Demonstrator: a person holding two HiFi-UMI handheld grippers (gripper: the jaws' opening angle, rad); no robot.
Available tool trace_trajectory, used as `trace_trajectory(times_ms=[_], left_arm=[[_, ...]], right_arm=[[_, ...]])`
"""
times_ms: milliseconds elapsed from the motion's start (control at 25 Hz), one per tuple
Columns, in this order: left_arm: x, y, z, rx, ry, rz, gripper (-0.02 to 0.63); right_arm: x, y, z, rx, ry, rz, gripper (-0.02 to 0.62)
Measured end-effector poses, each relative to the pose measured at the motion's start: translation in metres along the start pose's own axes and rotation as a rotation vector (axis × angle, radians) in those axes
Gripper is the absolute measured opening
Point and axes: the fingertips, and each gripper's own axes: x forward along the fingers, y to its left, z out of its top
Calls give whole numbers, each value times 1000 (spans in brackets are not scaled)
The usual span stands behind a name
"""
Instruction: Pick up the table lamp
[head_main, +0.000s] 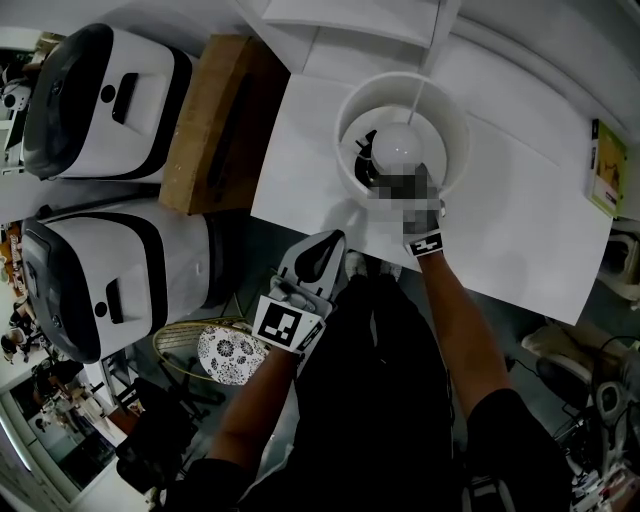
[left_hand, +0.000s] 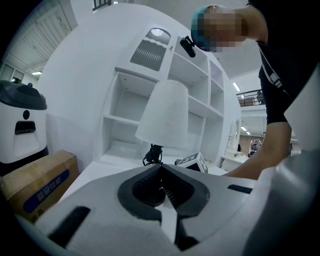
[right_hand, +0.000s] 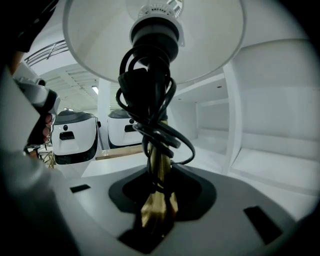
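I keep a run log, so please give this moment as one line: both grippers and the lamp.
right gripper: shut on table lamp stem, below shade | left gripper: shut, empty, apart from lamp

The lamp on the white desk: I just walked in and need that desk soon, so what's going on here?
A person is working with a handheld gripper in each hand. The right gripper is closed on the brass stem of the table lamp, just below the shade, where a black cord is coiled. The left gripper is held back, jaws together and empty. Whether the lamp has left the white desk I can't tell.
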Motion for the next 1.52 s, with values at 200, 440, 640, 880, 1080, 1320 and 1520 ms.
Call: trace_trajectory(times_ms=[200, 440, 640, 880, 1080, 1320, 1520], left_arm=[[0, 3, -1, -1, 4, 6, 18], [2, 7, 2, -3, 4, 6, 18], [7, 4, 8, -3, -3, 6, 18], [11, 0, 8, -2, -1, -3, 18], [13, -13, 12, 3, 7, -4, 18], [13, -20, 19, -6, -5, -12, 18], [12, -20, 21, -9, 2, -11, 18]], right_arm=[[-4, -1, 12, 4, -33, 1, 118], [-7, -3, 21, 2, -9, -6, 118], [-20, -5, 12, -1, 26, -1, 117], [-27, -9, 7, -4, 41, -7, 117], [-42, -16, 10, 5, 39, -14, 117], [-57, -21, 16, -3, 56, -18, 117], [-72, -23, 21, -20, 77, -20, 117]])
